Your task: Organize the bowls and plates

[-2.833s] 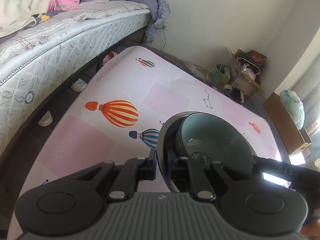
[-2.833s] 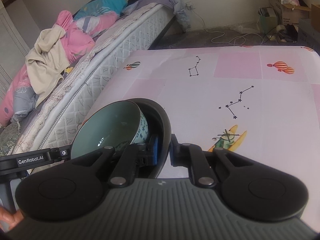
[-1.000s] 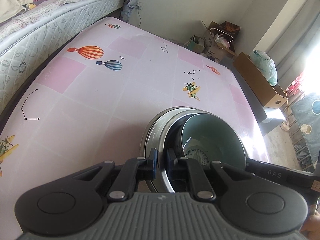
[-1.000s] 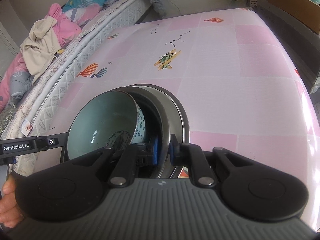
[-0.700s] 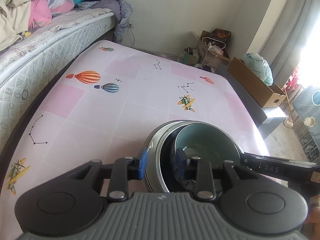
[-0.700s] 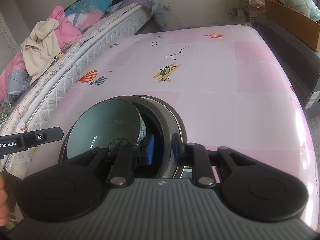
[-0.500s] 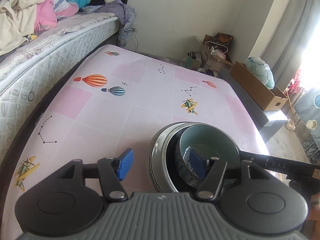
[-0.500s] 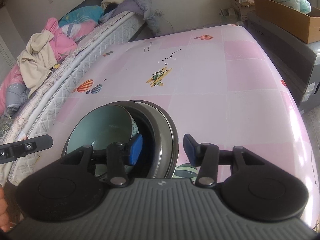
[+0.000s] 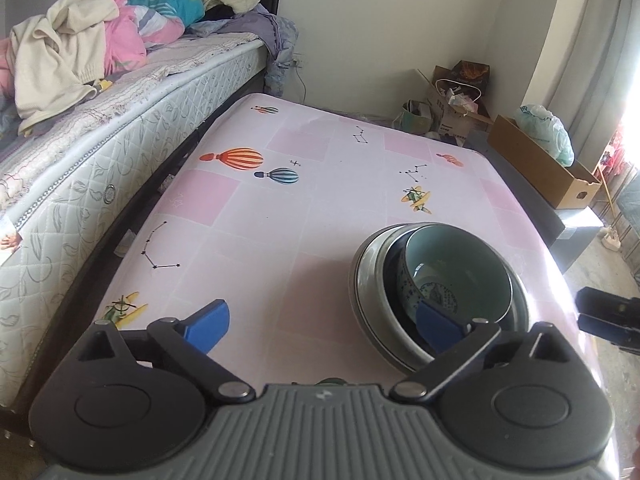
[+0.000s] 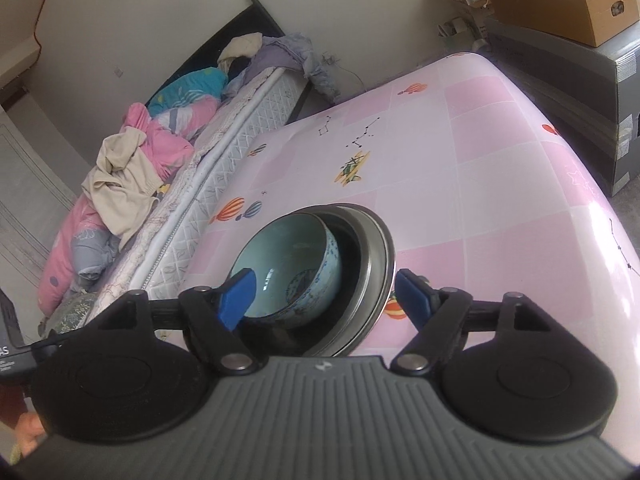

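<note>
Stack: teal bowl (image 9: pixel 456 276) tilted inside the metal bowl (image 9: pixel 370 280), near right on the counter (image 9: pixel 280 208).
Left hand-held gripper (image 9: pixel 322 322): released, opening.
Right hand-held gripper (image 10: pixel 324 290): released, opening, straddling the rim.
Risk: a pad could clip the rim, rocking the bowl.

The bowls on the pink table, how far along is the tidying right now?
Done: the blue-patterned bowl sits tilted inside the larger metal-rimmed bowl, nested on the pink table. In hand: nothing; the left hand-held gripper and right hand-held gripper are both opening, pads clear of the rims. Left: no other dishes are in view, so it looks close to finished.
</note>
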Available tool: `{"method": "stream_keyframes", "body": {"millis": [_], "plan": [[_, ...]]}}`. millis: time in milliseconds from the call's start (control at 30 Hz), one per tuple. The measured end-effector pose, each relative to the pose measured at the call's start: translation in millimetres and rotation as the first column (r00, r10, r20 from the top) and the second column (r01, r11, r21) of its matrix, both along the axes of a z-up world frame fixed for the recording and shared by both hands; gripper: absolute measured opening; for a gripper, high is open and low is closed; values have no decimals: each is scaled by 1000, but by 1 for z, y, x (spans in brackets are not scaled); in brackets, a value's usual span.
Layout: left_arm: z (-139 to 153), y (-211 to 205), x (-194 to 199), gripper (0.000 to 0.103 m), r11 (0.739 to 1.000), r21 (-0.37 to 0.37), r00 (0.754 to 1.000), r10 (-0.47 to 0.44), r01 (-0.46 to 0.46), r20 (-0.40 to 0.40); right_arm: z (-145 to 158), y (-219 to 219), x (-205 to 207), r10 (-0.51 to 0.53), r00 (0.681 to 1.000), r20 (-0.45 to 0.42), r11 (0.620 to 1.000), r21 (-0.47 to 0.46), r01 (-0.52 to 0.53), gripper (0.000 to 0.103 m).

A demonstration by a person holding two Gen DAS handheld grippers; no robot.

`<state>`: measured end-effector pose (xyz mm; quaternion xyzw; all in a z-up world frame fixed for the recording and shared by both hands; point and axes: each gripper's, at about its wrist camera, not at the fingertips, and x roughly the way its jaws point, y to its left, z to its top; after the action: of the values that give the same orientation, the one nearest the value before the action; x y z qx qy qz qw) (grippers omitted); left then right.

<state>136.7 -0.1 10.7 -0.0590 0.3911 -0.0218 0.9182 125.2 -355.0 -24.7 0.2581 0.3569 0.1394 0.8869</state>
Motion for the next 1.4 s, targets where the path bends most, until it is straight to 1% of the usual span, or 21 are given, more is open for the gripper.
{"method": "stream_keyframes", "body": {"millis": [100, 133, 167, 233, 333, 433, 500, 633, 767, 1067, 1200, 1400], "plan": [[3, -1, -9, 102, 999, 41, 1000, 4, -5, 12, 9, 9, -22, 27, 999, 22, 1000, 3, -27, 84], [3, -1, -12, 102, 999, 50, 1000, 3, -4, 14, 11, 13, -30, 32, 999, 24, 1000, 0, -32, 90], [4, -2, -14, 102, 998, 56, 1000, 3, -4, 17, 14, 16, -37, 37, 999, 25, 999, -2, -37, 93], [5, -2, -19, 103, 998, 68, 1000, 10, -11, 21, 18, 22, -51, 42, 998, 37, 999, -8, -41, 94], [3, -2, -23, 103, 996, 87, 999, 27, -28, 21, 26, 31, -69, 41, 998, 55, 999, -36, -39, 101], [1, -4, -26, 103, 992, 122, 999, 24, -27, 21, 36, 42, -84, 51, 995, 80, 995, -94, -44, 101], [1, -5, -30, 103, 991, 132, 1000, 17, -20, 25, 43, 49, -93, 62, 994, 94, 989, -138, -49, 101], [2, -5, -36, 103, 993, 116, 999, 9, -13, 34, 56, 59, -105, 92, 988, 125, 979, -193, -66, 102], [6, -5, -40, 103, 995, 95, 999, 6, -11, 47, 67, 64, -111, 105, 984, 146, 975, -209, -73, 102], [12, -5, -46, 103, 995, 98, 998, 26, -32, 61, 83, 73, -119, 117, 980, 163, 968, -240, -75, 102], [14, -8, -47, 103, 992, 117, 998, 36, -42, 60, 87, 80, -120, 137, 976, 167, 962, -258, -91, 102], [16, -16, -48, 103, 987, 156, 998, 19, -28, 58, 90, 85, -124, 137, 974, 179, 954, -290, -81, 102]]}}
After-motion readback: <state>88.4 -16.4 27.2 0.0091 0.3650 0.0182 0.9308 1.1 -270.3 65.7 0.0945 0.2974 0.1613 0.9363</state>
